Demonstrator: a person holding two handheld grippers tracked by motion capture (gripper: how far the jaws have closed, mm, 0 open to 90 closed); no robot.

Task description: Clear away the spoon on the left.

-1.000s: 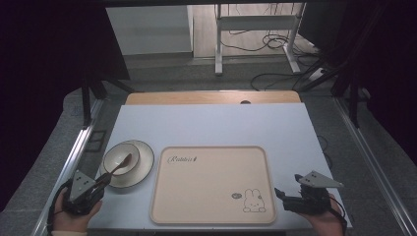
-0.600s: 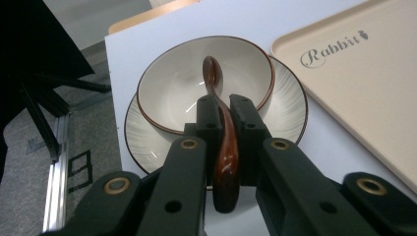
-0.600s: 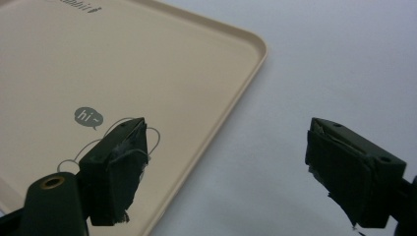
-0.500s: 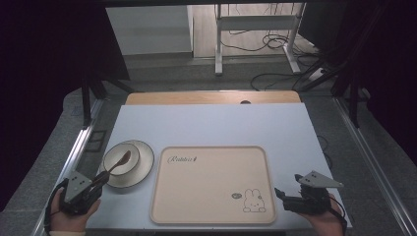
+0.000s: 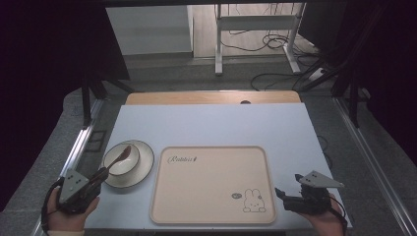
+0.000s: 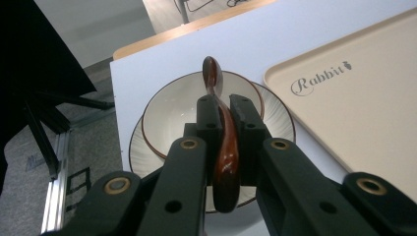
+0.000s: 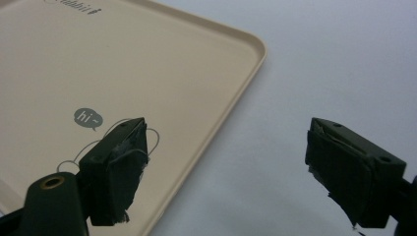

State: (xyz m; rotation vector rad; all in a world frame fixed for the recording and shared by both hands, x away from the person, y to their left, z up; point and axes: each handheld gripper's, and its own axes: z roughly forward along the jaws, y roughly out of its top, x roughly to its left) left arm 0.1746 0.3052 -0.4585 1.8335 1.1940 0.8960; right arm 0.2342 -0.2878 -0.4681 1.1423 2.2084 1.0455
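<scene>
Here my left claw (image 6: 223,115) is clamped on the handle of the brown spoon (image 6: 221,142), held low so its far end hangs over the white bowl (image 5: 123,158) on the plate (image 5: 142,169) at the near left; the bowl looks empty. My right claw (image 7: 226,167) rests apart, waiting at the near-right corner of the bare beige tray (image 5: 211,184).

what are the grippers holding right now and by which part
The left gripper is shut on the brown spoon, gripping mid-handle, its bowl end over the bowl. The right gripper is open and holds nothing.
</scene>
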